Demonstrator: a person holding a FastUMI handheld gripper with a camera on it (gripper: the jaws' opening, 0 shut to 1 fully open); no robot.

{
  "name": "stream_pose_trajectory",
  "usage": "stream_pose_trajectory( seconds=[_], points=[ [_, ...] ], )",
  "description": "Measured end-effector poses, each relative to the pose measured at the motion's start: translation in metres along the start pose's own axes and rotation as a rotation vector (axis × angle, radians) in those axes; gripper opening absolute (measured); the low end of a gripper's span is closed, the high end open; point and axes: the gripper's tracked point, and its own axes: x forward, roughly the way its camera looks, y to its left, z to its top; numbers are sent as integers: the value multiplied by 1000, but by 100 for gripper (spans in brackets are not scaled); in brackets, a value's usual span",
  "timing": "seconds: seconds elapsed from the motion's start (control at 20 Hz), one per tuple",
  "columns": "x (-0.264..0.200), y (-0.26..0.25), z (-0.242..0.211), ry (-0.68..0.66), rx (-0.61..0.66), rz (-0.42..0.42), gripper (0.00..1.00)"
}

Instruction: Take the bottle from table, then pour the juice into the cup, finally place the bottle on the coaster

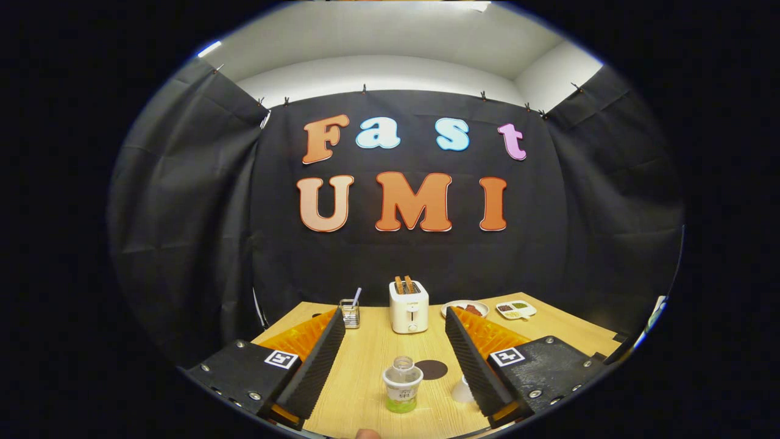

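Holding nothing, with gripper (393, 344) fingers (320, 360) spread wide apart above the table (365, 366). Between them, down low, bottle (402, 384) standing upright with green juice at the bottom and no cap on. Just behind the bottle and a bit right, dark round coaster (431, 369). Right of the bottle, cup (462, 390), partly hidden by the right finger. Far behind the bottle, toaster (409, 306) with toast in it. Left of the toaster, small holder (350, 313). Right of the toaster, two plates (466, 308) of food.

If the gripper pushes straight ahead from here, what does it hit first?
Probably the clear plastic bottle with green juice, standing between the open gripper fingers. Beyond it: the dark round coaster, then the white toaster. Depth is uncertain.
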Motion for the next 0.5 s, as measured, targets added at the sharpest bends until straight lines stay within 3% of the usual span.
stream_pose_trajectory(
  seconds=[0.2,0.4,0.5],
  points=[
    [-1,-2,-3,1,7,-13,98],
    [-1,-18,-20,52,-97,-96,99],
    [6,-9,-33,69,-81,-75,99]
  ],
)
